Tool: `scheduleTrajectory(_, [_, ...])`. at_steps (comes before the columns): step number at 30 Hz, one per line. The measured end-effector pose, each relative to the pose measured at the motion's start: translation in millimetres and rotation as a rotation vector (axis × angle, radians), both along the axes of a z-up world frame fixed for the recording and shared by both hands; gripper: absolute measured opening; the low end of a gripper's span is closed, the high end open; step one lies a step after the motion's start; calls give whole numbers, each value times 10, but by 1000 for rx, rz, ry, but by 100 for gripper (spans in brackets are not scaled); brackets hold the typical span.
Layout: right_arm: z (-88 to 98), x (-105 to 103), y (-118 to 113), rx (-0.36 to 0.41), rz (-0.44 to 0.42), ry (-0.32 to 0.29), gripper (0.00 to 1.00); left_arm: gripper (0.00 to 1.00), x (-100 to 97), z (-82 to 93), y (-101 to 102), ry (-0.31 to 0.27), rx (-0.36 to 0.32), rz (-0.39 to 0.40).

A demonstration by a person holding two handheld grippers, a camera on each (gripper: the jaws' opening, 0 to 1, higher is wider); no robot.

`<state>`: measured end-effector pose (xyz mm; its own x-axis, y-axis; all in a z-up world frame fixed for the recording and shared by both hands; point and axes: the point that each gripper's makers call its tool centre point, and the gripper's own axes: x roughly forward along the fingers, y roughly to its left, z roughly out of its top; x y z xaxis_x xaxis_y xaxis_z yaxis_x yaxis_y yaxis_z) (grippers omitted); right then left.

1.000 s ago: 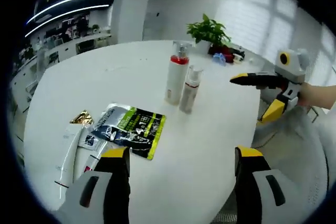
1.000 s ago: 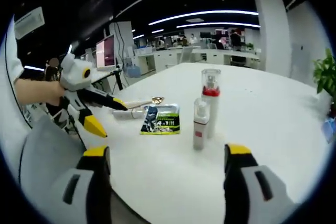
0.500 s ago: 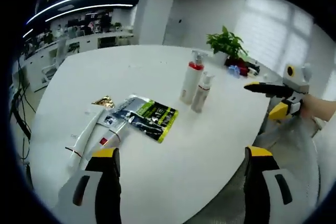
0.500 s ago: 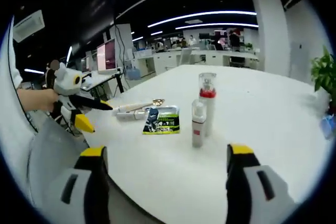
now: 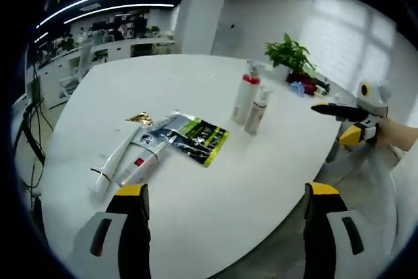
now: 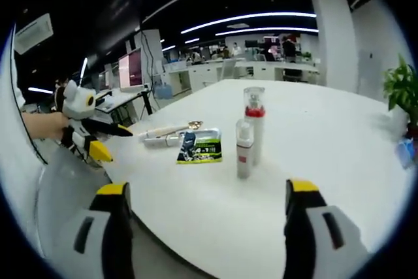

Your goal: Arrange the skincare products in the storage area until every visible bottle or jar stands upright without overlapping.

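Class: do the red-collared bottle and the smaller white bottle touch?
Cannot tell: in both gripper views, red-collared bottle and smaller white bottle overlap, showing neither gap nor contact plainly.

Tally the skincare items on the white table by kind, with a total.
Upright bottles: 2, the red-collared pump bottle and the smaller white pump bottle
Tubes lying flat: 2, the long white tube and the white tube with a red mark
Sachets lying flat: 2, the green-and-black sachet and the gold sachet
Total: 6

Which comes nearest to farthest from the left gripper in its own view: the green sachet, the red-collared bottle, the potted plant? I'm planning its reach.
1. Green sachet, lying flat mid-table, slightly left.
2. Red-collared bottle, upright beyond it, to the right.
3. Potted plant, at the table's far edge.
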<state>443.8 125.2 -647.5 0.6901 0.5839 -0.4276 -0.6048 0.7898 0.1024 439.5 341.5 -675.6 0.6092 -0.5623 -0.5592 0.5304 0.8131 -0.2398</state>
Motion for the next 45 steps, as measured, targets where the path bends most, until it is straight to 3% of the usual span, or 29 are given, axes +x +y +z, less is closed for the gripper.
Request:
scheduleTrajectory(11, [-22,10,-18,4,-11,9,98,97,69,-15,89,2,19,21])
scheduleTrajectory(20, [-6,33,-48,5,-27,-5,97,97,253,-63,336,4,75,58])
scheduleTrajectory(32, [-47,46,-72,5,-42,15,96,95,794,-108,755,6,127,125])
scheduleTrajectory(39, [-69,47,-80,0,-48,26,96,93,1113,-243,939,47,163,126])
scheduleTrajectory(45, [-90,54,-95,-4,-57,36,96,89,1353,-349,1047,90,150,150])
